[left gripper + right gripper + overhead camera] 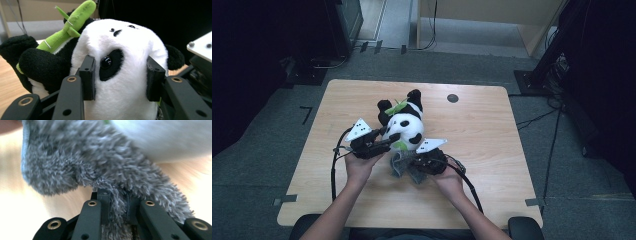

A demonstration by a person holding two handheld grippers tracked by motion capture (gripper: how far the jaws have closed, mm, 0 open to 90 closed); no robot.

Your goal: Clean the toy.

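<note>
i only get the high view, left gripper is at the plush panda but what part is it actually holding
Observer: The left gripper clamps the white plush panda by its head, one pad beside the black eye patch, the other on the far cheek.
Operator: and the right one, something grey under it?
Observer: The right gripper is shut on a fold of grey fuzzy fabric, pinched thin between its pads.
Operator: that green bit on the panda?
Observer: It is a green plush bamboo stalk, with stitched leaves, held against the black arm.
</note>
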